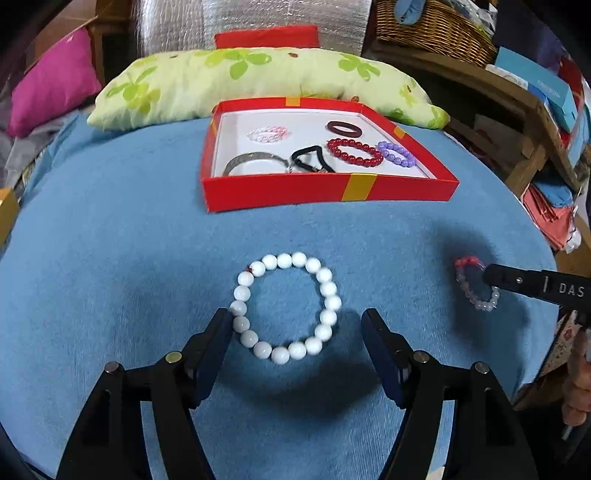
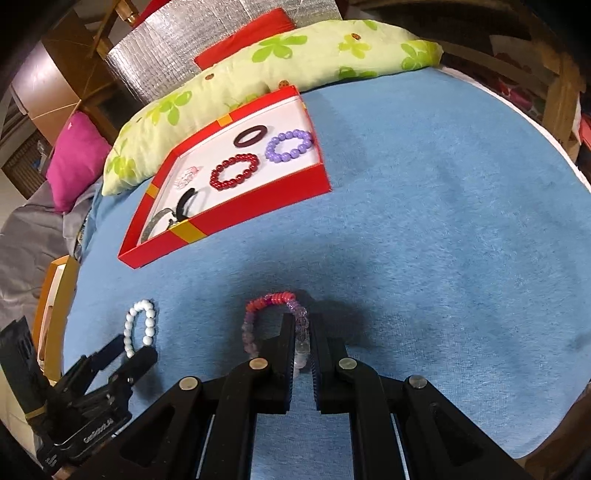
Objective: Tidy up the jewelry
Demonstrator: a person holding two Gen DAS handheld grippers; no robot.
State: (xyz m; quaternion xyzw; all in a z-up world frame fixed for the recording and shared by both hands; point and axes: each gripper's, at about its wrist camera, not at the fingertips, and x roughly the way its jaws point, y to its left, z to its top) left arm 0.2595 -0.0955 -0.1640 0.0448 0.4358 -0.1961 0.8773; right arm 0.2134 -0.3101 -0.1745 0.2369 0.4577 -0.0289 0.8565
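A white bead bracelet (image 1: 284,260) (image 2: 146,304) lies flat on the blue cloth (image 1: 129,240). My left gripper (image 1: 295,315) (image 2: 135,349) stands open around it; the left fingertip sits at its beads and the right one is apart. My right gripper (image 2: 302,321) (image 1: 491,275) is shut on a pink and purple bead bracelet (image 2: 271,299) (image 1: 467,263), which stands up on edge. Farther back, the red box (image 1: 325,188) (image 2: 258,210) holds a red bead bracelet (image 1: 354,151), a purple one (image 1: 397,153), a dark ring (image 1: 341,128), a silver bangle (image 1: 255,162) and a black hair tie (image 1: 310,158).
A green flowered pillow (image 1: 240,85) lies behind the box, with a magenta cushion (image 1: 51,81) at the far left. A wicker basket (image 1: 436,26) and a wooden frame (image 1: 517,103) stand at the right. The cloth ends near the right gripper.
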